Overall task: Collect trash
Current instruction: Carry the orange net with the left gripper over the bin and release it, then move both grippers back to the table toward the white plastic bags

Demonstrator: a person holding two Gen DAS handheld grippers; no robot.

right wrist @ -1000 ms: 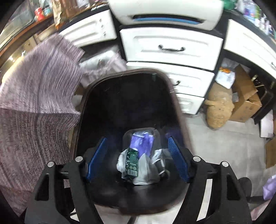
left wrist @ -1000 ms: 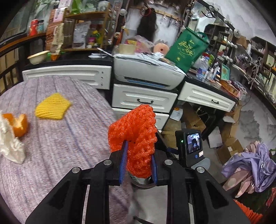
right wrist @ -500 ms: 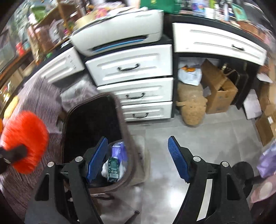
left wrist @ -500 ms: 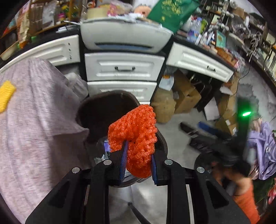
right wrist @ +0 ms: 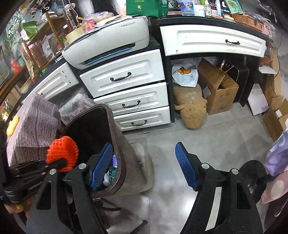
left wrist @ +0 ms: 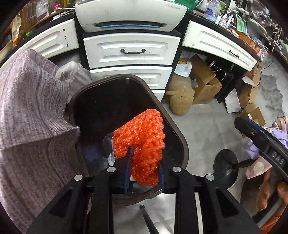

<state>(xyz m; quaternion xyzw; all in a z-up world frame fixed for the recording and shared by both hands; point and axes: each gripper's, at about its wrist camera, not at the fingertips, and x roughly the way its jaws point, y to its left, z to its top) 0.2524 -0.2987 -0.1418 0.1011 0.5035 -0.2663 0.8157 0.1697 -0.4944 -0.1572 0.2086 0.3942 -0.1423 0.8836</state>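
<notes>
Left claw (left wrist: 144,169): positioned over the mouth of the dark brown plastic trash bin (left wrist: 181,144), pointing steeply down; jaws opening, with the orange foam fruit-net sleeve (left wrist: 142,140) still between the blue pads (left wrist: 128,167). Sleeve upright, bulging above the fingertips, directly above the bin's interior. From the right wrist view: same sleeve (right wrist: 63,153) at the bin's (right wrist: 124,162) near-left rim, carried by the left claw (right wrist: 59,164).

Right claw (right wrist: 142,165): wide, nothing between the blue pads (right wrist: 185,167); left pad over the bin's rim, right pad over bare grey floor tiles (right wrist: 207,135). Visible from the left wrist view at the right edge, gripped by a hand (left wrist: 268,196).

Bin contents: crumpled white and green wrapper scraps (right wrist: 110,175) at the bottom, partly hidden behind the pad.

Surroundings: purple-grey ribbed cloth (left wrist: 30,126) draped over the desk at left, touching the bin's left side. Yellow foam net piece (right wrist: 12,124) lying on that cloth, well apart from the bin. White drawer cabinet (left wrist: 131,52) behind the bin, white printer (left wrist: 131,14) on top. Brown cardboard box (right wrist: 217,90) and tan stuffed toy (right wrist: 190,111) on the floor under the adjoining drawer.
</notes>
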